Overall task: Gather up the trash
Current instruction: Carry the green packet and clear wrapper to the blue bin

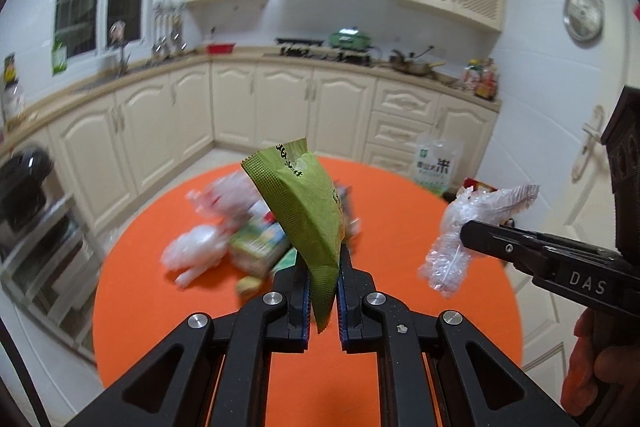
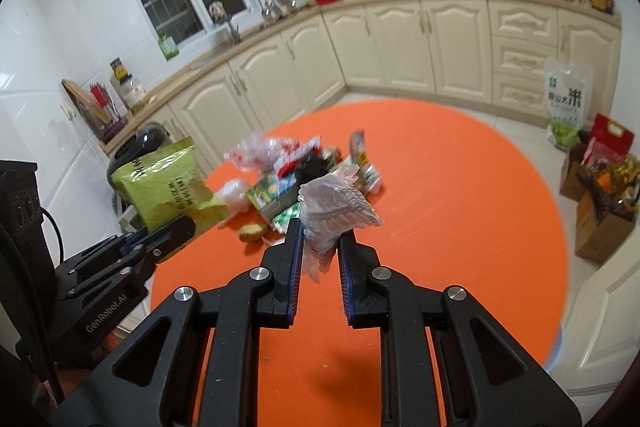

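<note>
**Two pieces of trash lifted, a pile left on the orange tabletop**

I am standing in a cream-cabinet kitchen, looking down over a round orange tabletop (image 2: 460,211). No bin or trash bag shows in either view, so I cannot tell where the collected pieces are meant to go.

Near the middle of the tabletop lies the trash pile (image 2: 304,171) — crumpled clear plastic, a green-and-white carton, a red-and-white wrapper, a dark wrapper and a small yellowish scrap at its near edge. The pieces lie touching or overlapping one another, and motion blur hides their finer detail. All of this is yet to be picked up, so I judge the job to be at an early stage.

My left gripper (image 1: 322,277) is held above the tabletop, its fingers clamped on the lower end of a green snack wrapper (image 1: 304,211), which stands up tall and tilts back to the left. The wrapper's top is torn open and it is clear of the pile.

My right gripper (image 2: 320,239) is also held up, beside the left one. Its fingers pinch a crumpled clear plastic wrapper (image 2: 334,211) — they sit a little apart, with the bunched plastic filling the gap. This piece too hangs clear of the tabletop.

So two items are in hand, neither yet put away.
</note>
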A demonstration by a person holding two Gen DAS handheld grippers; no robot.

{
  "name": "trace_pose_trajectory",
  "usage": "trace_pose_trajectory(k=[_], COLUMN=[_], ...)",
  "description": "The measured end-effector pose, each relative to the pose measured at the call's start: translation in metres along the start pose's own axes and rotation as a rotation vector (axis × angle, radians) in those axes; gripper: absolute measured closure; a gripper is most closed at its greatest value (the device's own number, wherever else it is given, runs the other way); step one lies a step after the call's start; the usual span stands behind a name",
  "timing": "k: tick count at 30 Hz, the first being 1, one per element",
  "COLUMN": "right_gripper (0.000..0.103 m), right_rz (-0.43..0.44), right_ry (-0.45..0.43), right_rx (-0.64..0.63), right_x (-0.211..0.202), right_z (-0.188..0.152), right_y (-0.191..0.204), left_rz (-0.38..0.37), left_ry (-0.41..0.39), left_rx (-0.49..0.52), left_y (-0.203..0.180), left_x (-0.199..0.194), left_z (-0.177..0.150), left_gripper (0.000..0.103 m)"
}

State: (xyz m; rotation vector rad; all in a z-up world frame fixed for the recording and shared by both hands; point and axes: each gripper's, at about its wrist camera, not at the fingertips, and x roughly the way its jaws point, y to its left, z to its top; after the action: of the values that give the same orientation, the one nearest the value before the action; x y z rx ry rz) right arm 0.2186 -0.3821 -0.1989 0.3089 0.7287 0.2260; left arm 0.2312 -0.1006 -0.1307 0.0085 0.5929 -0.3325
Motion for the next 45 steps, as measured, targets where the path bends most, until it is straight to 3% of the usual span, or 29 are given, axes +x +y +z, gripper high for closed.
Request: trace_pose_trajectory(k=[6, 12, 23, 30, 33, 40, 45], right_gripper=[0.087, 0.087, 0.087, 0.087, 0.087, 0.087, 0.087], right_rz=[-0.059, -0.171, -0.380, -0.403, -0.395, -0.361, -0.333], right_ry=[-0.119, -0.196, -0.168, -0.046, 0.003, 0.119, 0.182], right_rx=[0.009, 0.073, 0.334, 0.497, 0.538, 0.641, 0.717], right_x=[-0.067, -0.130, -0.185, -0.149, -0.128, -0.075, -0.045], right_z=[0.005, -0.006, -0.070, -0.120, -0.135, -0.178, -0.206], right_y=[-0.025, -0.079, -0.231, -0.322, -0.343, -0.403, -0.433], left_rz=[-0.055, -0.180, -0.410, -0.435, -0.432, -0.376, -0.338], left_ry=[-0.058, -0.064, 0.133, 0.309, 0.380, 0.544, 0.649], left_rx=[0.081, 0.162, 0.286, 0.373, 0.400, 0.448, 0.425], left_y=[-0.063, -0.137, -0.267, -0.328, -0.342, -0.394, -0.428], left_x=[-0.018, -0.021, 0.042, 0.116, 0.157, 0.251, 0.325], left_z=[0.009, 0.009, -0.028, -0.064, -0.072, -0.101, -0.106], left_gripper=[0.096, 0.096, 0.096, 0.096, 0.096, 0.096, 0.095])
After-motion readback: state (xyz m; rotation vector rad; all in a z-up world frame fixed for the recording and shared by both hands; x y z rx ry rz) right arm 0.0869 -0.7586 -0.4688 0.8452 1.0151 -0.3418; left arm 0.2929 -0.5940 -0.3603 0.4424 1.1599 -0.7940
